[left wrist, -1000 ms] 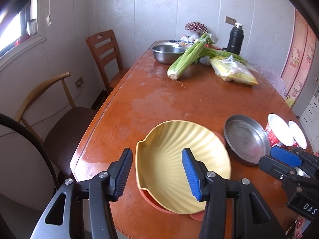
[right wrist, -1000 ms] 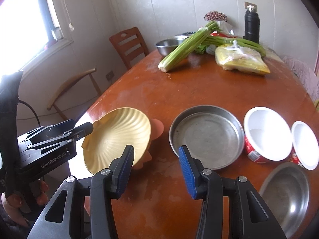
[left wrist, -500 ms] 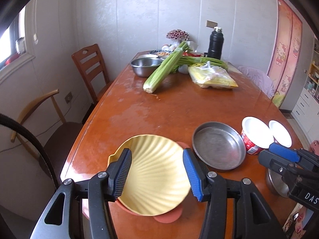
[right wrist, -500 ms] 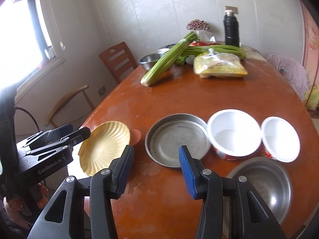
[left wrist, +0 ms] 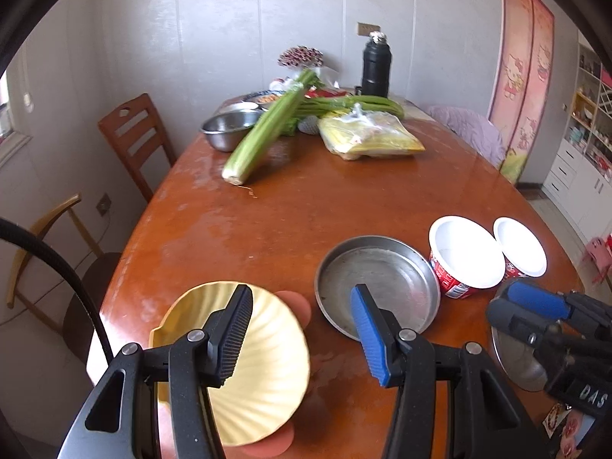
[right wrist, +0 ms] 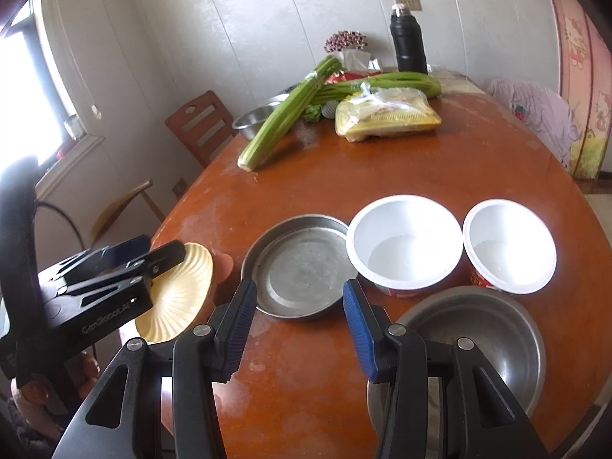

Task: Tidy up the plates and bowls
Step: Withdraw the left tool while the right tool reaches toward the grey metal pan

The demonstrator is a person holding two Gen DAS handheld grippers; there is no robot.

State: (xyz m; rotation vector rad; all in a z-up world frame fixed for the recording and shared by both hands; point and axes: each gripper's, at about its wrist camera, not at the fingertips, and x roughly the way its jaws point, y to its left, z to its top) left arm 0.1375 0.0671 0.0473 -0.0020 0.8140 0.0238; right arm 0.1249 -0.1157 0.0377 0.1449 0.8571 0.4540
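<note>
A yellow shell-shaped plate (left wrist: 264, 375) rests on an orange plate (left wrist: 296, 304) at the table's near left corner. My left gripper (left wrist: 302, 338) hovers open above the table; its left finger overlaps the yellow plate and nothing is between the jaws. To the right sits a shallow steel pan (left wrist: 376, 287), then two white cups (left wrist: 464, 256) (left wrist: 520, 246). My right gripper (right wrist: 298, 331) is open and empty, just short of the steel pan (right wrist: 302, 267). A steel bowl (right wrist: 478, 344) lies near its right finger. The left gripper (right wrist: 164, 246) shows over the yellow plate (right wrist: 179, 294).
At the far end of the brown table (left wrist: 306, 206) lie celery stalks (left wrist: 267, 137), a steel mixing bowl (left wrist: 229, 130), a yellow bag (left wrist: 367, 137) and a black flask (left wrist: 376, 65). Wooden chairs (left wrist: 134, 141) stand along the left edge.
Both grippers drew back and shifted right. The yellow plate slid to the lower left of the left wrist view; the steel pan, cups and steel bowl moved toward the centre of the right wrist view.
</note>
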